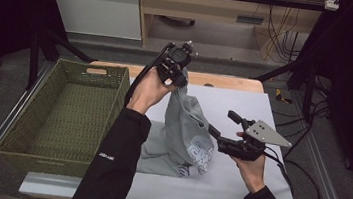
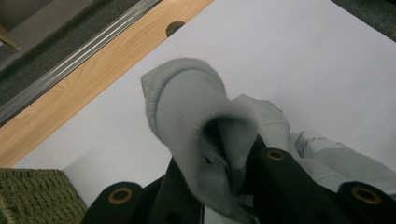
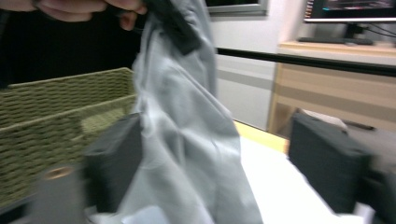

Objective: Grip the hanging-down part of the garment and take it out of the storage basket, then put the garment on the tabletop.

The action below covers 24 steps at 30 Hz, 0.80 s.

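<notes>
The pale grey knitted sweatshirt (image 1: 183,130) hangs in a long, soft drape from the left hand-held gripper (image 1: 179,77), its lower half pooled in folds on the white sheet covering the tabletop (image 1: 235,186). A pale printed graphic shows on the crumpled part, low down beside the right hand-held gripper (image 1: 221,127). In the left gripper view the ribbed cuff (image 2: 187,100) curls up thick and fuzzy out of the black jaws, which are pressed together on the fabric, pinching it. The right hand-held gripper sits just to the side of the hanging cloth, lower than the left one; its jaws stand spread, and in the right gripper view, which is blurred, the smooth grey cloth (image 3: 187,140) falls between them without the pads pressing on it. Beyond the left hand-held gripper, on its outer side, stands an olive-green woven rectangular basket (image 1: 24,137) with coarse braided walls. A light wooden strip (image 1: 227,82) edges the tabletop behind the sheet.
</notes>
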### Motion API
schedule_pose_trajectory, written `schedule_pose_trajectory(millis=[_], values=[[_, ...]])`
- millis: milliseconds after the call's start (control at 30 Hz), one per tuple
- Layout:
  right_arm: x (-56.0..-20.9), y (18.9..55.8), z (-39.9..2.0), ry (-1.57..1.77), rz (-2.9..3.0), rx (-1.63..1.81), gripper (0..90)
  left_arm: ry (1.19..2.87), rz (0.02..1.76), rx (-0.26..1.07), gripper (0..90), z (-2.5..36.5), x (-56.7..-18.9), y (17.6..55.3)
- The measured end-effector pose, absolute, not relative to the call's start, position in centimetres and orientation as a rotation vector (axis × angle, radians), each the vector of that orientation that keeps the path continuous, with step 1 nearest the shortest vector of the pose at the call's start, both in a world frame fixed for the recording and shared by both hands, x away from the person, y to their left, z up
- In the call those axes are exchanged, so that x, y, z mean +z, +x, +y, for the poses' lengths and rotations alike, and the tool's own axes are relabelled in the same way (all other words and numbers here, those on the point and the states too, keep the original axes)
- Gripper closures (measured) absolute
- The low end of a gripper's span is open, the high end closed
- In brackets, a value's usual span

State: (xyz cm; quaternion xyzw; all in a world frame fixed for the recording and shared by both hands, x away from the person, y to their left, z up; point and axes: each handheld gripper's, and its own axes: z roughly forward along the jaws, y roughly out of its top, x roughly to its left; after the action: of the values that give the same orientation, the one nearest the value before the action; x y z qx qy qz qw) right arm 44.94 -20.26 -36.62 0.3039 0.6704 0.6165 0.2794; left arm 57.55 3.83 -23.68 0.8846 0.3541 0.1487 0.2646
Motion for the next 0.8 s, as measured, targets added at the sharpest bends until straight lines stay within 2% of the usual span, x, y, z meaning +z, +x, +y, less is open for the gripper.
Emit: schedule_pose_trajectory(millis=[100,200,800], values=[[-37.3,44.8,-21.1,0.848,1.792,1.642,9.2,2.398,0.954,0.399,82.9,3.7,-23.8,57.5],[-38.2,44.6,-21.9,0.886,1.793,1.636,6.2,2.4,0.948,0.401,82.9,3.6,-24.0,57.4],[-40.3,43.2,-25.3,0.941,1.772,1.591,1.3,2.402,0.918,0.367,82.9,4.0,-27.0,56.5]])
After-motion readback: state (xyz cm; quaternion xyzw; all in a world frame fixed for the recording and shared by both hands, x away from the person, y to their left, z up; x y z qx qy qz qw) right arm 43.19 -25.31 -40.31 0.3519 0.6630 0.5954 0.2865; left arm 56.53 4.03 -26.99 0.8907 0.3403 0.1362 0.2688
